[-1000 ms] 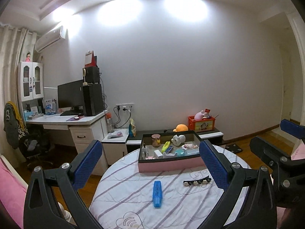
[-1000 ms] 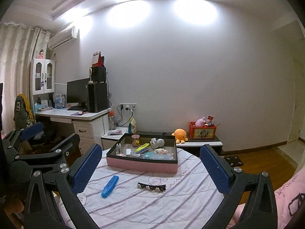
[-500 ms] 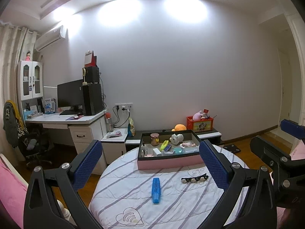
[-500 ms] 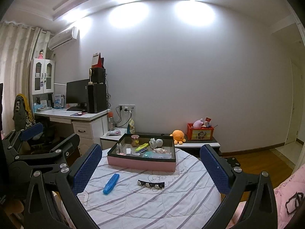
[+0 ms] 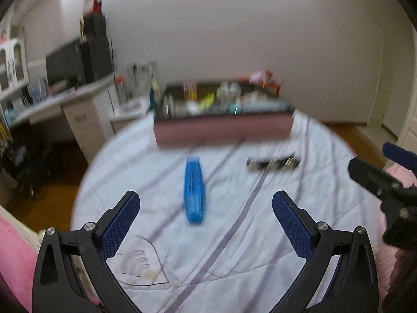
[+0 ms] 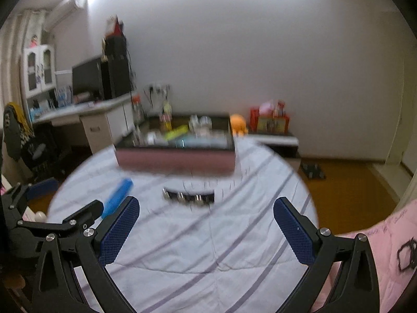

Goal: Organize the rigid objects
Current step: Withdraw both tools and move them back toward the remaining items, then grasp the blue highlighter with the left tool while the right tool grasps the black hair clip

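**Both grippers over the table, nothing held**

The left gripper (image 5: 206, 200) hangs above the round table (image 5: 234, 247) with jaws spread wide and empty; the right gripper (image 6: 206, 203) is likewise spread and empty. Just beyond the left one lies a blue case (image 5: 194, 191). Right of it, apart, lies a dark hair clip (image 6: 189, 197). Farther back stands a pink tray (image 6: 176, 160) of blurred small items.
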`<state>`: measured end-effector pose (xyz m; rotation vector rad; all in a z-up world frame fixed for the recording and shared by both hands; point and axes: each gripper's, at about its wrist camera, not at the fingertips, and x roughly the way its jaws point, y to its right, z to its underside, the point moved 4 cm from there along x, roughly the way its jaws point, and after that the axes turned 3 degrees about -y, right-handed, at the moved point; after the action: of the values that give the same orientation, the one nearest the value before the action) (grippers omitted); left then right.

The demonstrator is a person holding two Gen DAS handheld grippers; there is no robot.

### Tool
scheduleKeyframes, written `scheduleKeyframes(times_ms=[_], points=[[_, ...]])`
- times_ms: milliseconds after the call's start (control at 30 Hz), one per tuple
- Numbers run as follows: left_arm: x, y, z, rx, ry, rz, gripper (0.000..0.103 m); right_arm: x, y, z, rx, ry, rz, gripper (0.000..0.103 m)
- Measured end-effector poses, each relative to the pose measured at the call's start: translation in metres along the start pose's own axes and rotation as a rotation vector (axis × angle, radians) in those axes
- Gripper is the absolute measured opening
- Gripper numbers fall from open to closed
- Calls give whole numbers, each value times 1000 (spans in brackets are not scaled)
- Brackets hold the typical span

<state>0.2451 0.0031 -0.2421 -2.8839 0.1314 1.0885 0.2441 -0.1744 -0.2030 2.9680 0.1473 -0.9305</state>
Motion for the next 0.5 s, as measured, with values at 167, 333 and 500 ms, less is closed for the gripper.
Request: scheduleKeyframes(times_ms=[167,333,500], points=[[50,-10,6,-33,-120,-1,103,52,9,19,14,-136,5,103],[82,-19,-5,-56,-203,33,75,79,14,19,20,-198,-5,103],[87,-18,-11,-6,-195,69,27,111,12,6,-45,-245,-33,103]])
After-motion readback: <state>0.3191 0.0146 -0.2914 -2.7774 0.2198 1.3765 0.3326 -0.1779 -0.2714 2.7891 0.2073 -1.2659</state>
